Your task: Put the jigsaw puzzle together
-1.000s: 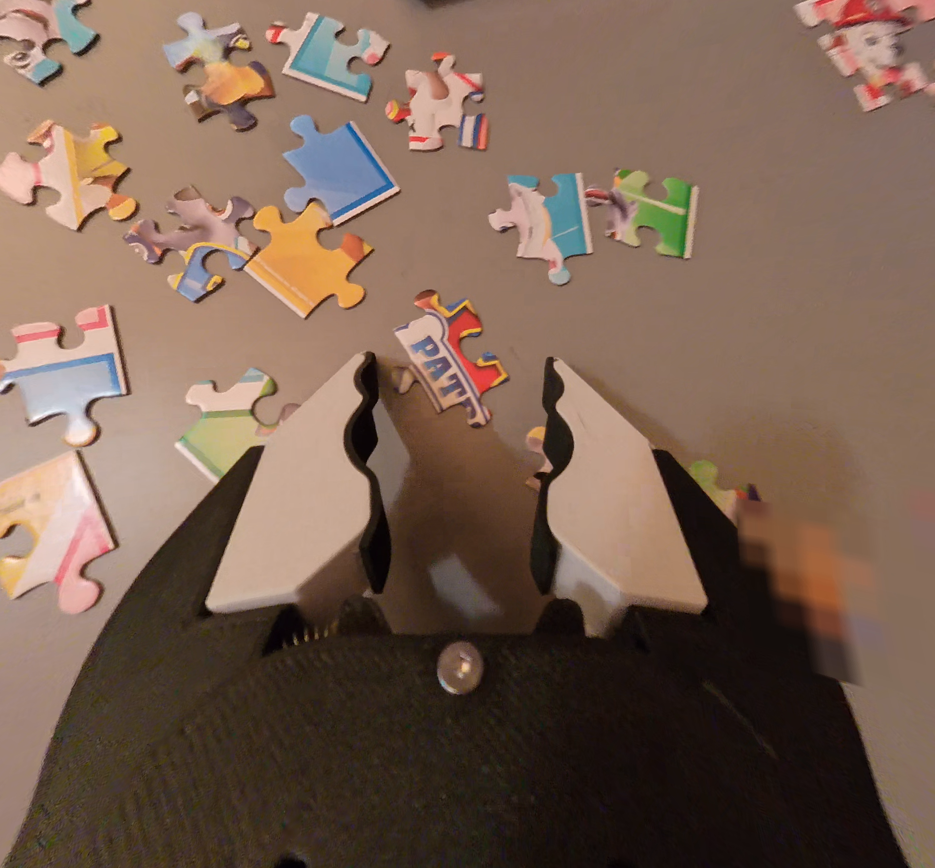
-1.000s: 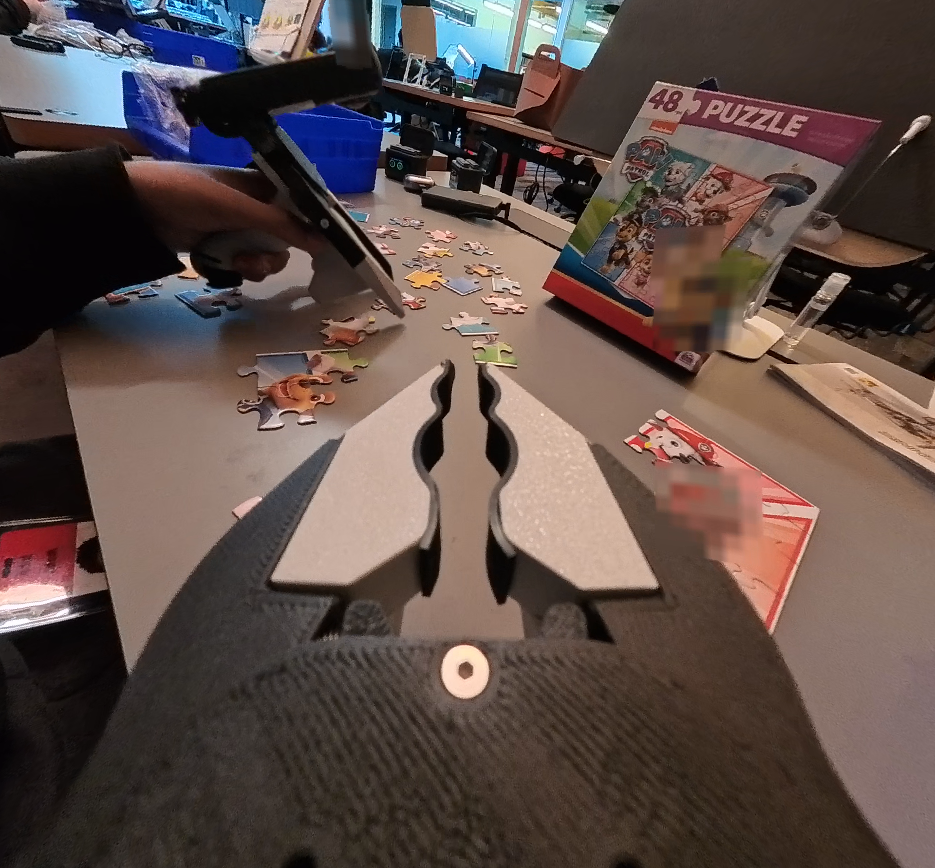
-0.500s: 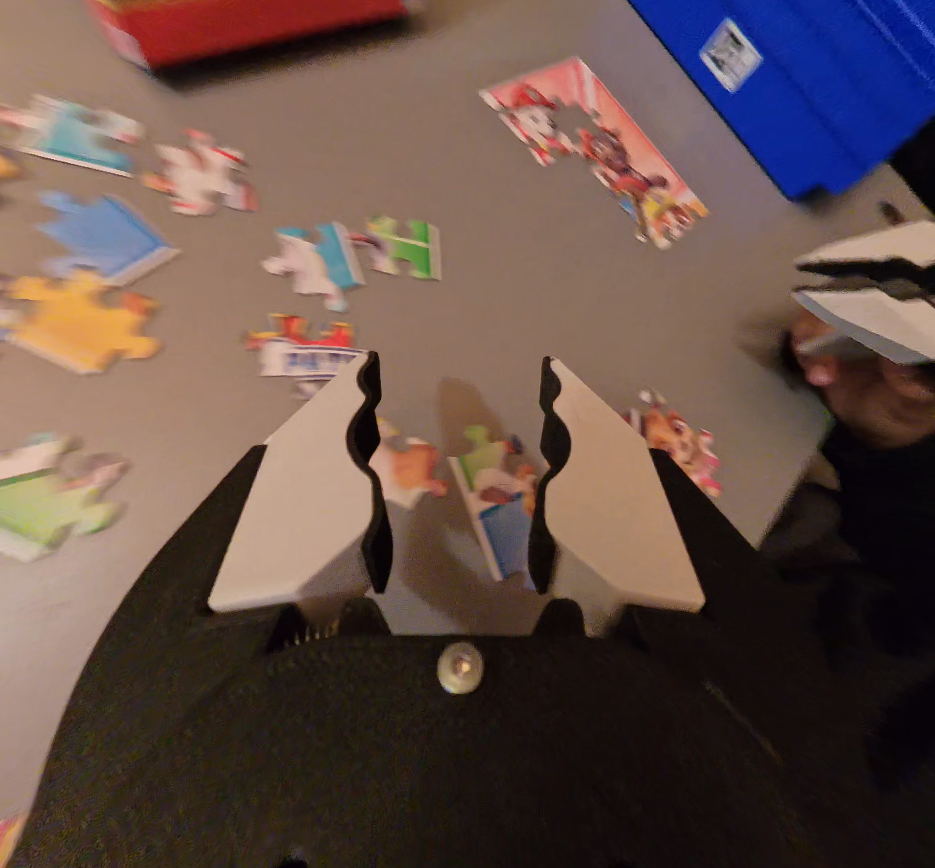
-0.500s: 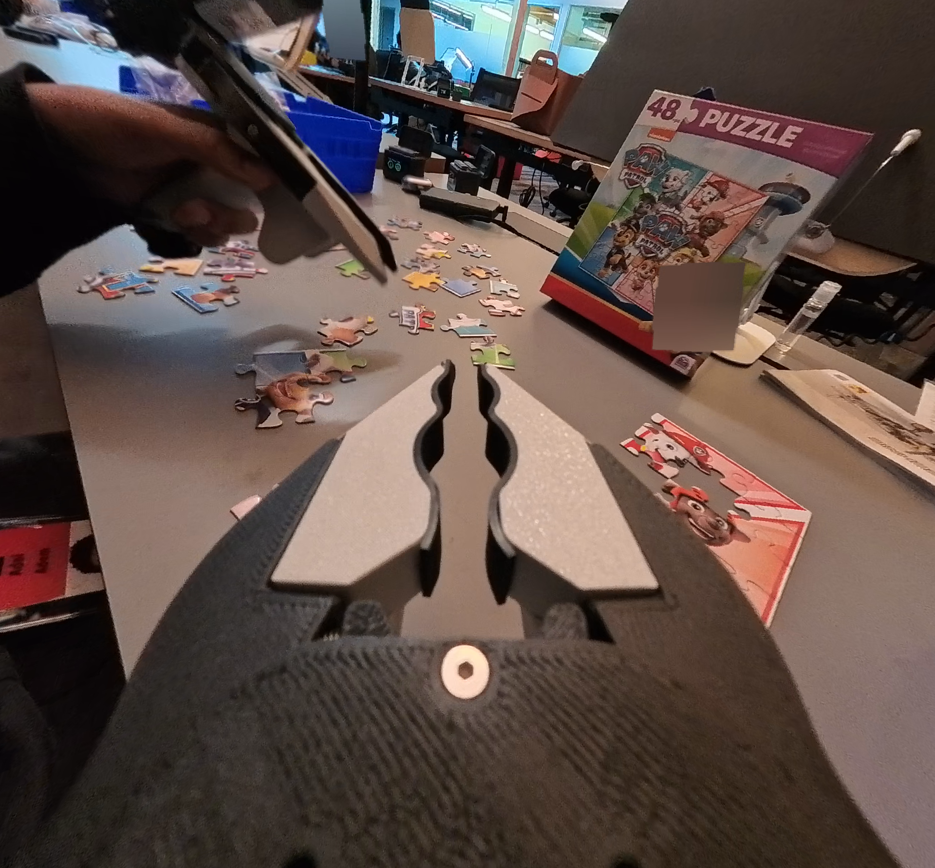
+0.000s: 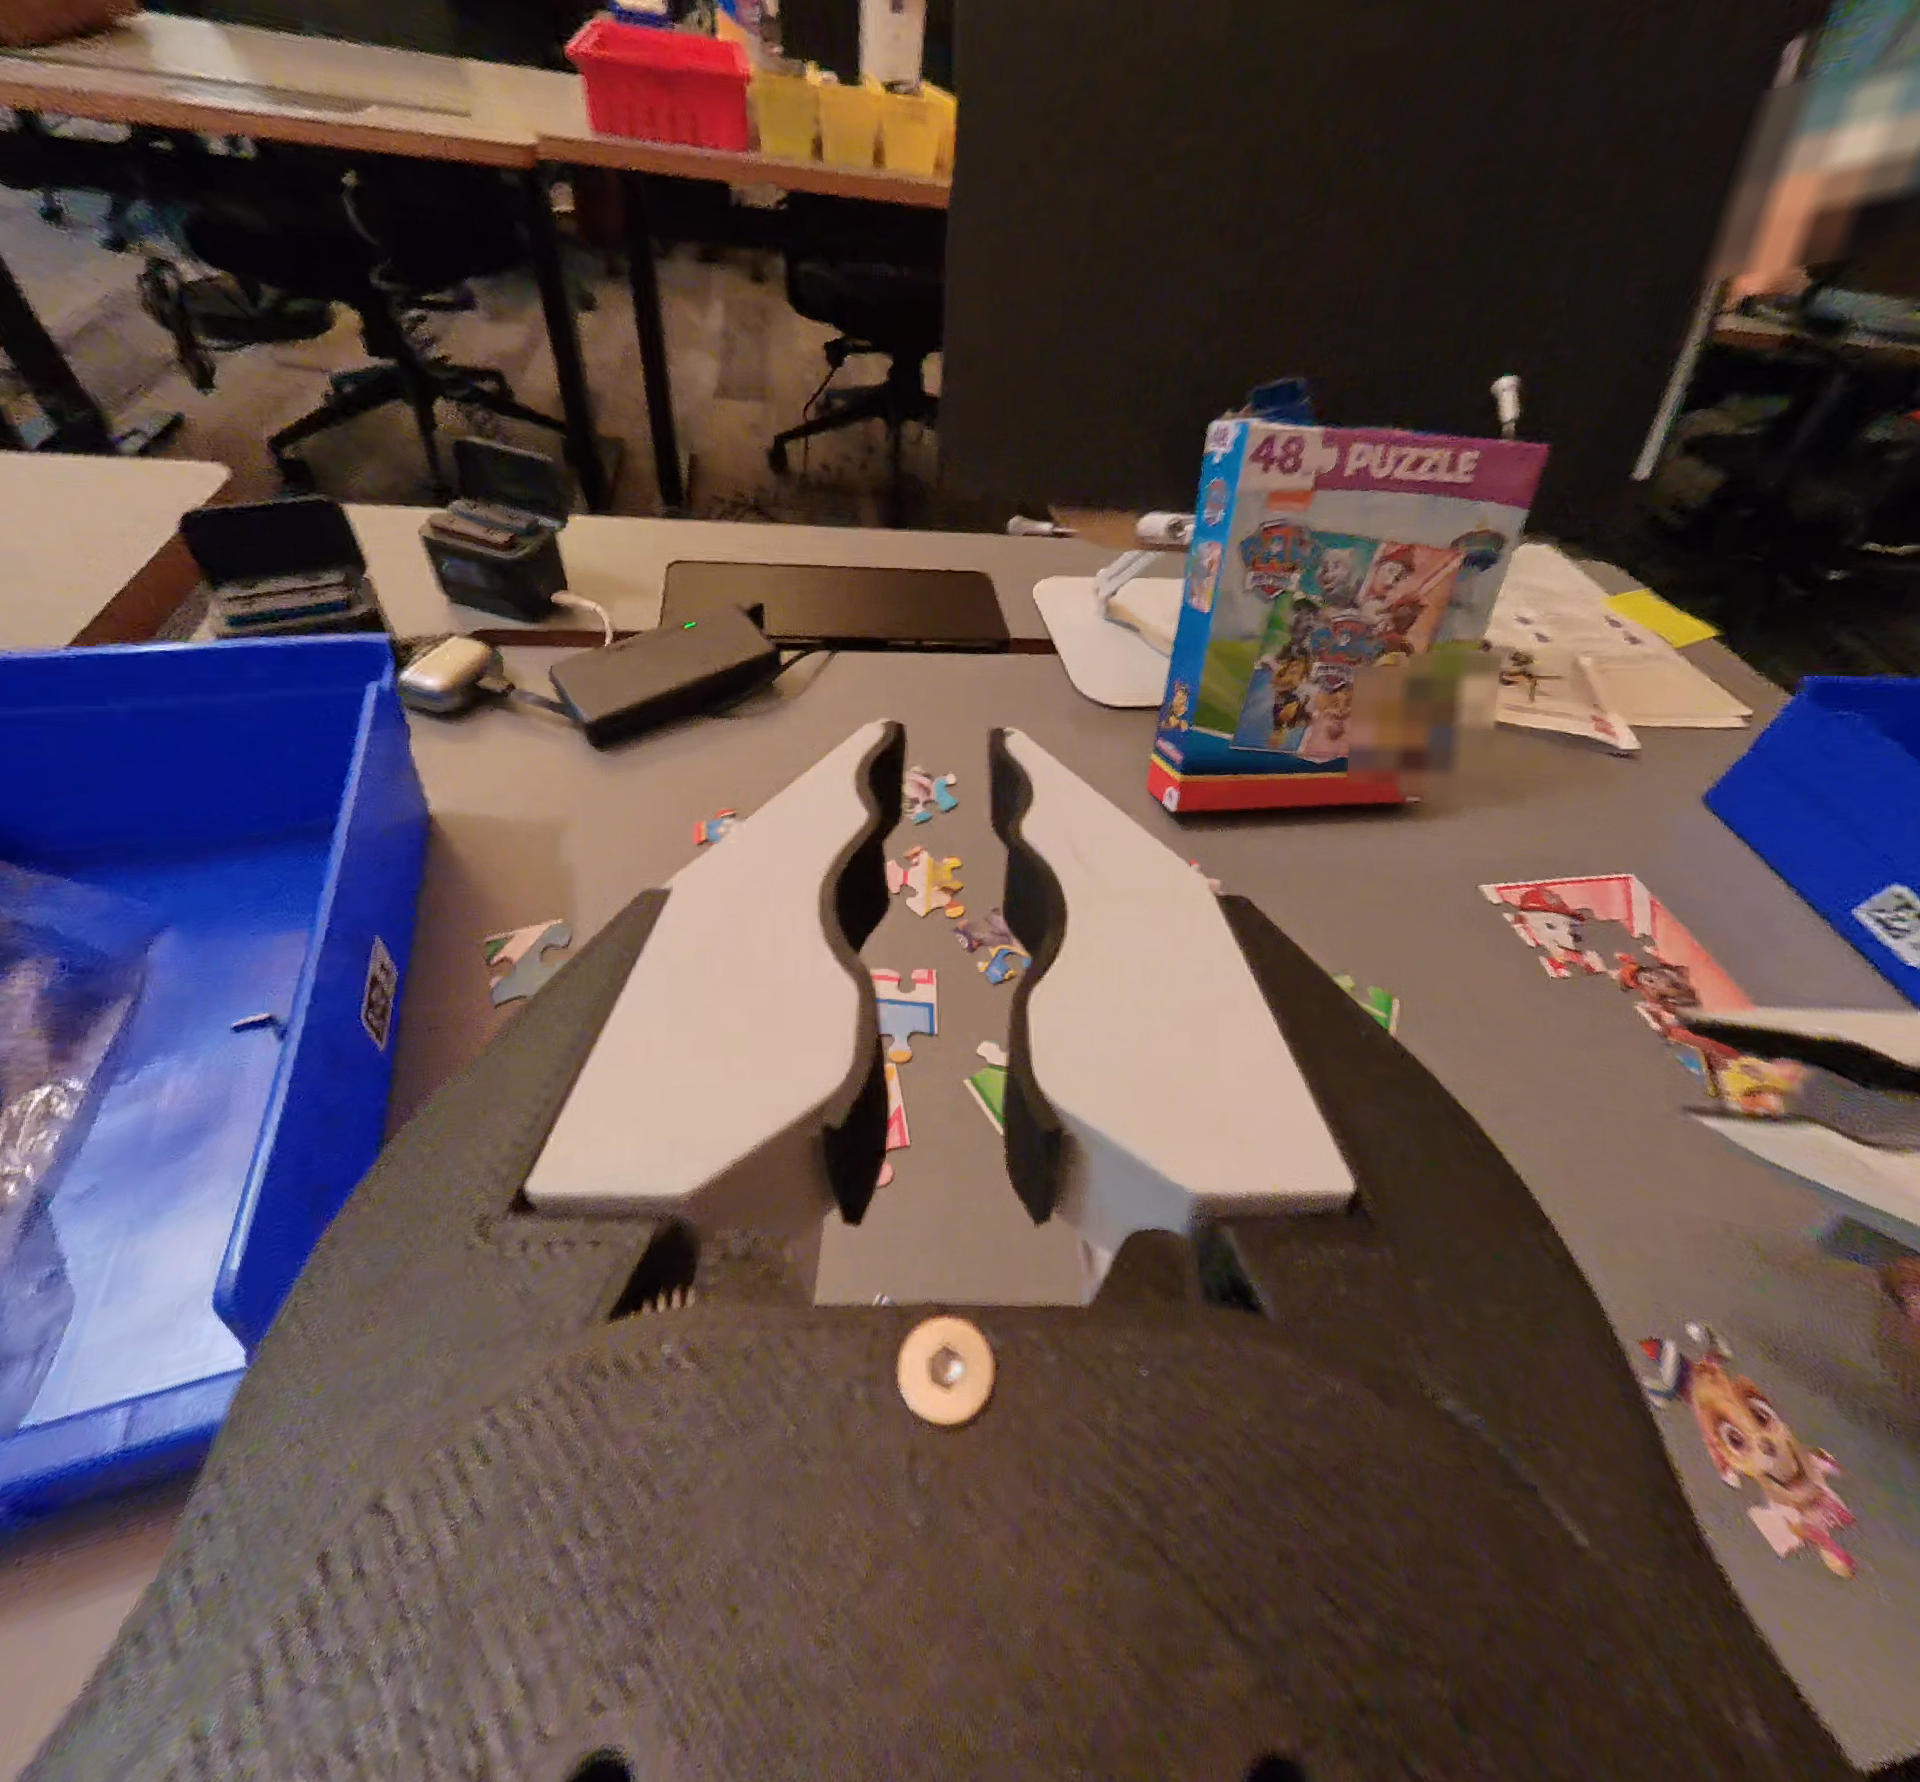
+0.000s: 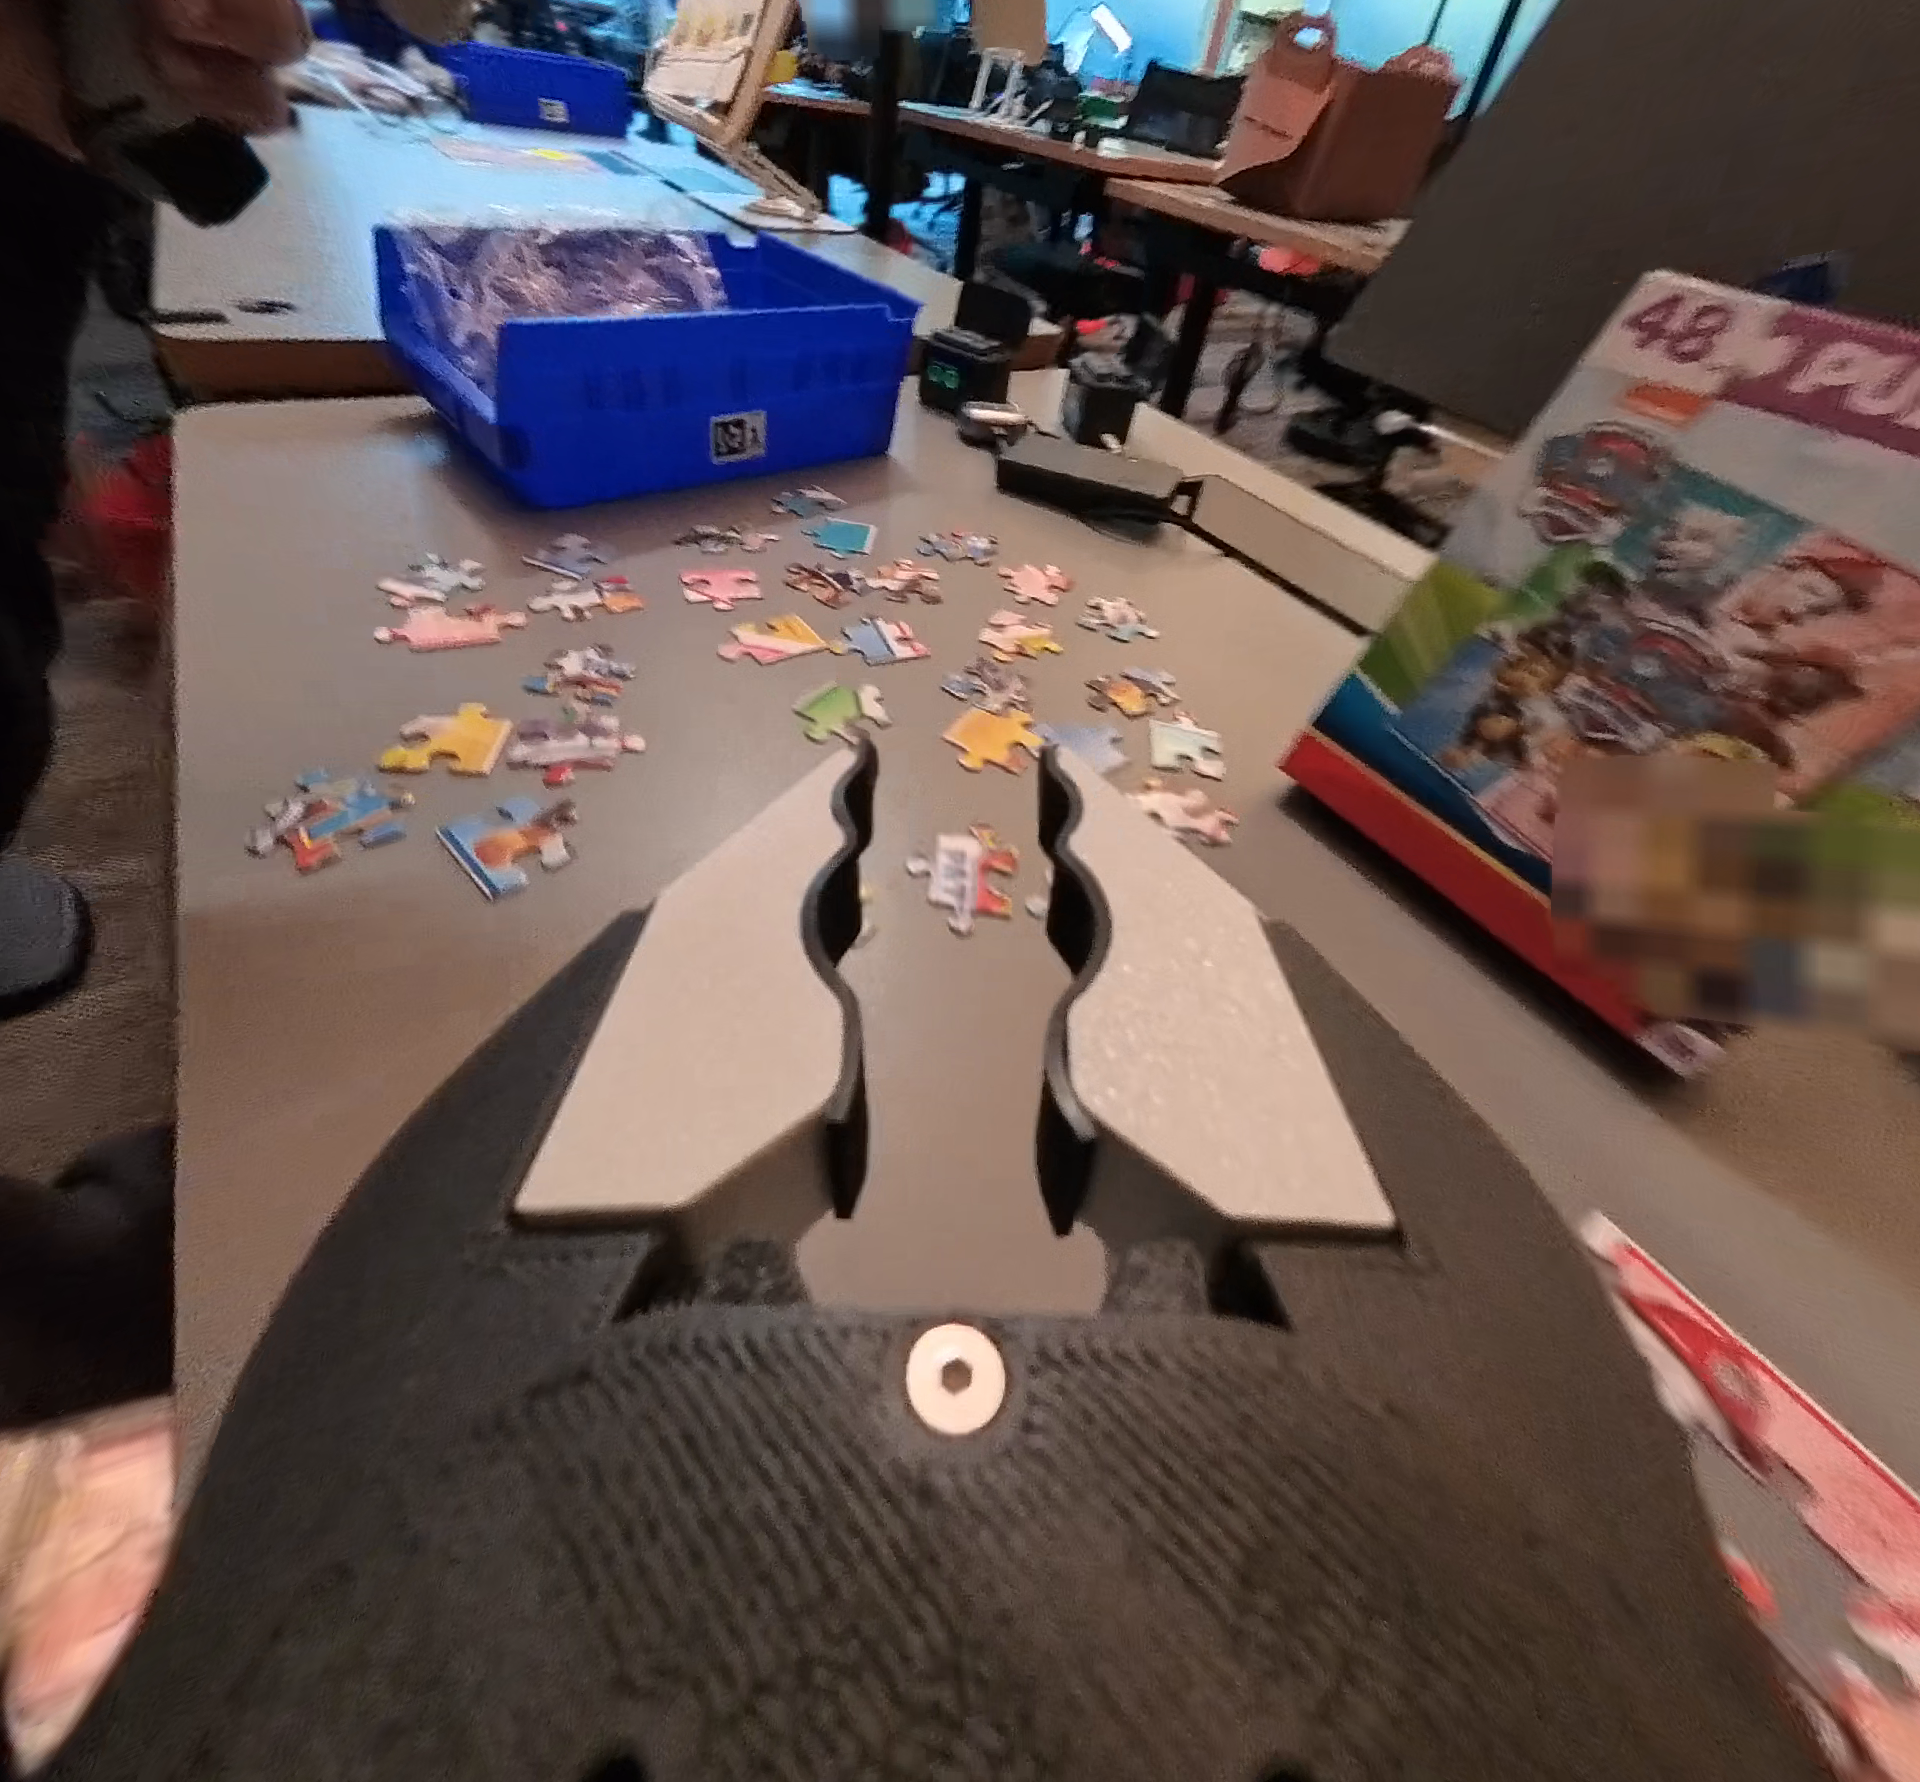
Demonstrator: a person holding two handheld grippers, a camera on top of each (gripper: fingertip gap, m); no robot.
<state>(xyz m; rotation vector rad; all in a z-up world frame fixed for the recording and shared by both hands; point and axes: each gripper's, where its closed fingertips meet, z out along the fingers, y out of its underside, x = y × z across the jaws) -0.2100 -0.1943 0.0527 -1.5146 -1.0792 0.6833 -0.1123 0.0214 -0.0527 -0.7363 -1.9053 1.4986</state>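
Note:
My left gripper [image 5: 945, 735] is raised above the grey table [image 5: 1558, 797]. Its jaws stand a narrow gap apart with nothing between them. Loose puzzle pieces [image 5: 925, 880] lie on the table below and show through the gap. My right gripper [image 6: 953, 756] is open and empty, low over the table. A red, white and blue piece [image 6: 966, 875] lies under its fingers, untouched. It also shows in the left wrist view [image 5: 1808, 1078] at the right edge, beside a partly joined pink and red puzzle section [image 5: 1600, 943].
The puzzle box [image 5: 1351, 610] stands upright at the back right, also in the right wrist view [image 6: 1662, 610]. A blue bin [image 5: 312, 901] is at the left, another [image 5: 1829, 797] at the right. A black power brick [image 5: 665, 672] and devices lie behind. Many loose pieces [image 6: 457, 740] are scattered about. The gap from one gripper's tips to the other's is roughly 25 centimeters.
My left gripper tilted up from looking down on the pieces to looking across the table, and its jaws narrowed on nothing. My right gripper's jaws opened wider and it turned towards the scattered pieces.

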